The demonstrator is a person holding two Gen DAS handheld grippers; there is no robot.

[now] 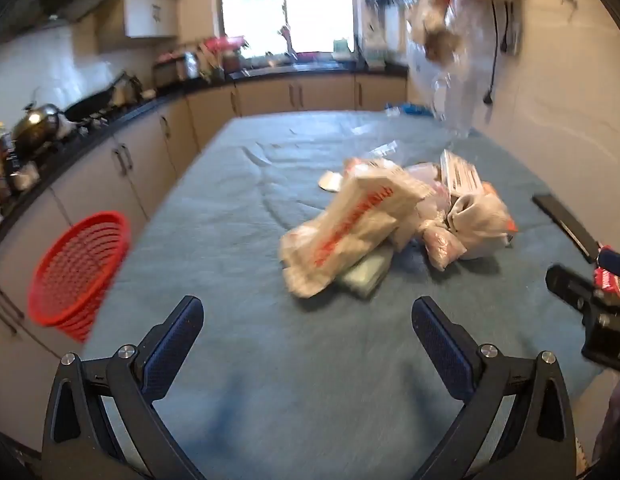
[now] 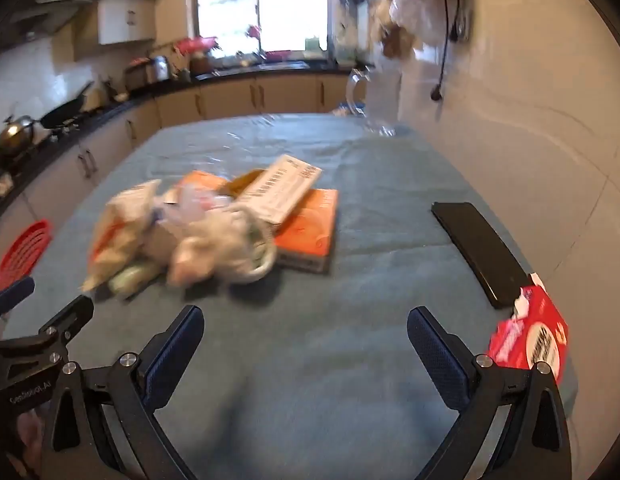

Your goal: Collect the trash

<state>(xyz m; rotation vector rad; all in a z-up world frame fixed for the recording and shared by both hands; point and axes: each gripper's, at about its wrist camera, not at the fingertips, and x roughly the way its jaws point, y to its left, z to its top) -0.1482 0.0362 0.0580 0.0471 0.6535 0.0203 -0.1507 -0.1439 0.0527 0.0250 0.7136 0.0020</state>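
On the blue table cloth (image 2: 350,320), one trash pile (image 2: 198,228) lies mid-table (blurred bags, one orange box (image 2: 310,232)). Both grippers, left (image 1: 306,340) and right (image 2: 304,344), gape wide, empty. One black phone (image 2: 478,248), one red packet (image 2: 530,332), one red basket (image 1: 78,272) at the left edge.

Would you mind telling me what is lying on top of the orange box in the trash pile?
A white barcoded carton rests tilted across the orange box; crumpled plastic bags overlap its left edge. Whatever lies beneath them is hidden.

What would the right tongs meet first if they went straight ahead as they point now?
Probably the crumpled white plastic bag in the trash pile, with the orange box just behind it. The right tongs are open over bare blue tablecloth; blur leaves depth uncertain.
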